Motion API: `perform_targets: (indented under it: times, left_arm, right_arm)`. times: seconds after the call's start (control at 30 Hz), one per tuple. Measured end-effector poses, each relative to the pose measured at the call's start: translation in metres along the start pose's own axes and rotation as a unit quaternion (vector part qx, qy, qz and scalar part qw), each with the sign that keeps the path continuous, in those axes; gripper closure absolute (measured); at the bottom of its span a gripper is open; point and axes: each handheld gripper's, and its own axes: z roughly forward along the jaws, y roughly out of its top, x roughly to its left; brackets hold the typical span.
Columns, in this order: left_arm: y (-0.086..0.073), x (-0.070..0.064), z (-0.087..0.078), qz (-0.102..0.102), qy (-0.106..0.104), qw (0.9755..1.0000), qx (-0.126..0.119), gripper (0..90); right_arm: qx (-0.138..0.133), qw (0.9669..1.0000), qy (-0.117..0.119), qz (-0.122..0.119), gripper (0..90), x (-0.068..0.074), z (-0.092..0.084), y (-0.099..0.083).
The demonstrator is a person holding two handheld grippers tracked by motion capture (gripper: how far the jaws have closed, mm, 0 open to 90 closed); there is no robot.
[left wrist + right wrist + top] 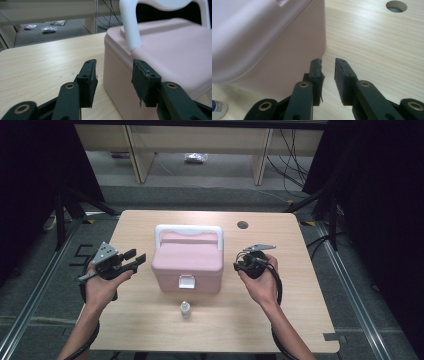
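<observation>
Nearest the high camera, two forearms reach in from the bottom edge, each hand holding a gripper beside the pink box point(187, 262), which sits at the middle of the table point(300, 290) with its white handle point(189, 231) raised and its front latch point(187, 281) facing the person. Just in front of it stands a small bottle point(185, 309), apart from the box. One risk, as I judge it, is that a push from one side alone would slide or turn the box into the bottle and tip it; another is a jaw catching the handle post, which stands close above the left gripper's tips. Left gripper point(136, 260) points level at the box's left wall, jaws open and empty, the corner of the box between and beyond them. Right gripper point(239, 265) points toward the right wall from a raised wrist, jaws parted by a narrow gap, holding nothing, the box just beside them.
</observation>
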Motion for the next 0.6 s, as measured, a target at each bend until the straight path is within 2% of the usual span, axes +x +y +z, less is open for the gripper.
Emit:
perform_targets:
  times: [0.13, 0.17, 0.2, 0.23, 0.27, 0.37, 0.43, 0.47, 0.6]
  left_arm:
    - [0.005, -0.004, -0.001, -0.006, 0.001, 0.9999, -0.011, 53.8]
    - [0.007, -0.004, -0.001, -0.009, -0.003, 0.9998, -0.015, 53.7]
    - [0.008, -0.005, -0.002, -0.010, -0.002, 0.9998, -0.015, 53.7]
    - [0.009, -0.006, -0.002, -0.010, -0.002, 0.9998, -0.017, 53.6]
    - [0.010, -0.007, -0.002, -0.014, -0.004, 0.9998, -0.017, 53.4]
    - [0.015, -0.010, -0.002, -0.016, -0.012, 0.9996, -0.020, 53.1]
    - [0.018, -0.012, -0.001, -0.018, -0.017, 0.9994, -0.023, 53.1]
    - [0.019, -0.013, -0.001, -0.018, -0.018, 0.9994, -0.023, 53.1]
    - [0.026, -0.016, 0.003, -0.021, -0.022, 0.9992, -0.028, 53.2]
  right_arm:
    - [-0.003, 1.0000, -0.004, 0.004, 72.8, 0.000, 0.000, -0.003]
    - [0.000, 0.9999, -0.003, -0.011, 72.6, -0.002, 0.000, -0.003]
    - [-0.004, 1.0000, -0.001, 0.001, 72.4, -0.001, 0.000, -0.004]
    - [-0.002, 1.0000, -0.008, -0.004, 72.2, -0.002, -0.001, -0.005]
    - [-0.002, 1.0000, -0.001, 0.007, 71.9, 0.000, -0.001, -0.005]
    - [-0.001, 1.0000, -0.001, 0.008, 71.9, 0.000, -0.002, -0.006]
    - [-0.002, 1.0000, -0.001, -0.002, 71.9, -0.001, -0.004, -0.006]
    - [-0.005, 1.0000, -0.002, 0.009, 71.9, 0.001, -0.004, -0.006]
    - [-0.007, 1.0000, 0.000, 0.003, 71.8, 0.003, -0.005, -0.006]
